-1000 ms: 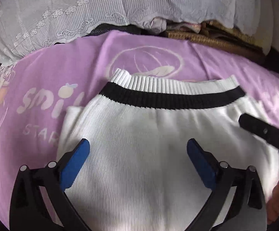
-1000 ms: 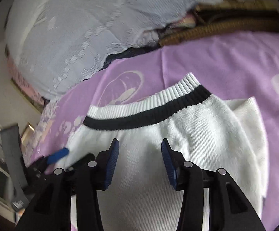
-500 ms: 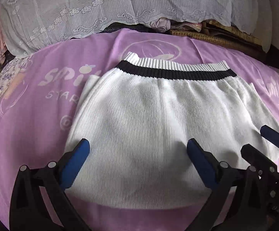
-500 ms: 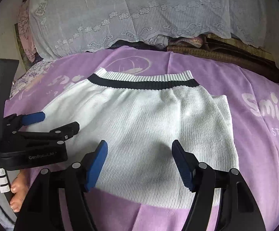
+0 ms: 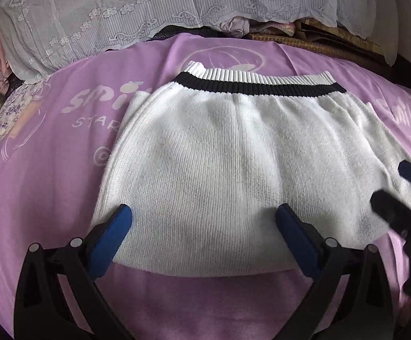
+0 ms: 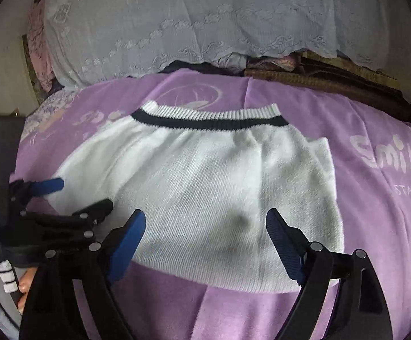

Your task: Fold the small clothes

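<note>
A small white knit garment with a ribbed hem and a black stripe lies folded flat on a purple blanket; it also shows in the right wrist view. My left gripper is open and empty, hovering over the garment's near edge. My right gripper is open and empty over the near right part of the garment. The right gripper shows at the right edge of the left wrist view. The left gripper shows at the left of the right wrist view.
The purple blanket with pale "smile" lettering covers the bed. A white lace cloth drapes over a pile at the back. A woven mat and bunched fabrics lie behind the blanket at the back right.
Both grippers have pulled back toward me from the garment. My right gripper has opened wider. The garment lies still.
</note>
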{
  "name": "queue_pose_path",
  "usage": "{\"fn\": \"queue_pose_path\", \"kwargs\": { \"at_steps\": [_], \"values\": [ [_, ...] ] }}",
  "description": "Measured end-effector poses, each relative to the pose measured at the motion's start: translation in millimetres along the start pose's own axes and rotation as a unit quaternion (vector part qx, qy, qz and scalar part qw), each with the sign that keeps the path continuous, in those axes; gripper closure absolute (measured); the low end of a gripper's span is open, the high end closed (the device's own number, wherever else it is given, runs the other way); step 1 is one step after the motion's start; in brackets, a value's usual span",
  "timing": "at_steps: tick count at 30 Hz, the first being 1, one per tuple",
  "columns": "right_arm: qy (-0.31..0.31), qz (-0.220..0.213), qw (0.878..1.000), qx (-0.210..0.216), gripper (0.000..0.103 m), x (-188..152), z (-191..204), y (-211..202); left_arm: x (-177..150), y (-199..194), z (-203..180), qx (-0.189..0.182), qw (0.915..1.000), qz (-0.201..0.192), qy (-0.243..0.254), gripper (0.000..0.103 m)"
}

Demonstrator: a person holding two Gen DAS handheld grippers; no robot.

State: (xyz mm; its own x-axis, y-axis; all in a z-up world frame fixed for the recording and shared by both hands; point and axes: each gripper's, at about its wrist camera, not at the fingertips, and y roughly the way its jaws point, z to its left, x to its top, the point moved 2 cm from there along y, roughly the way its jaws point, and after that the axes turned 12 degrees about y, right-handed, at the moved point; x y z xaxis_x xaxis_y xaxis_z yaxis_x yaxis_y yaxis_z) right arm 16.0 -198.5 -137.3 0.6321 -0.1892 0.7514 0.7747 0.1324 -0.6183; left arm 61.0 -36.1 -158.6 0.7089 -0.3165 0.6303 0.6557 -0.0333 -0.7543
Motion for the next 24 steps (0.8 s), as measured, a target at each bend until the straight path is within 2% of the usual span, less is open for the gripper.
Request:
{"fn": "queue_pose_path", "kwargs": {
  "at_steps": [3,6,8,10,11,18,21,24],
  "values": [
    [-0.003,-0.012,1.000,-0.002,0.016,20,5,1,1,-2,-2,0.005,1.0000,-0.003,0.003,0.004],
    [-0.018,-0.006,1.000,-0.001,0.016,30,19,16,1,-2,-3,0.008,0.9999,-0.004,0.005,0.004],
    [-0.026,0.010,1.000,-0.006,0.016,30,26,35,1,-1,-3,0.007,1.0000,-0.002,0.004,0.004],
    [-0.033,0.056,0.998,-0.022,0.015,20,26,65,1,0,-3,0.008,1.0000,-0.001,0.005,0.004],
    [-0.029,0.058,0.998,-0.020,0.010,16,23,74,1,1,-4,0.010,0.9999,0.002,0.007,0.004],
    [0.014,0.043,0.999,0.013,0.010,19,9,50,2,1,-3,0.009,0.9999,-0.001,0.005,0.004],
    [0.012,0.032,0.999,0.002,0.010,19,5,42,2,0,-3,0.008,1.0000,-0.003,0.004,0.004],
    [0.002,0.051,0.999,-0.011,0.009,10,-1,53,2,1,-5,0.012,0.9999,0.001,0.010,0.004]
  ]
}}
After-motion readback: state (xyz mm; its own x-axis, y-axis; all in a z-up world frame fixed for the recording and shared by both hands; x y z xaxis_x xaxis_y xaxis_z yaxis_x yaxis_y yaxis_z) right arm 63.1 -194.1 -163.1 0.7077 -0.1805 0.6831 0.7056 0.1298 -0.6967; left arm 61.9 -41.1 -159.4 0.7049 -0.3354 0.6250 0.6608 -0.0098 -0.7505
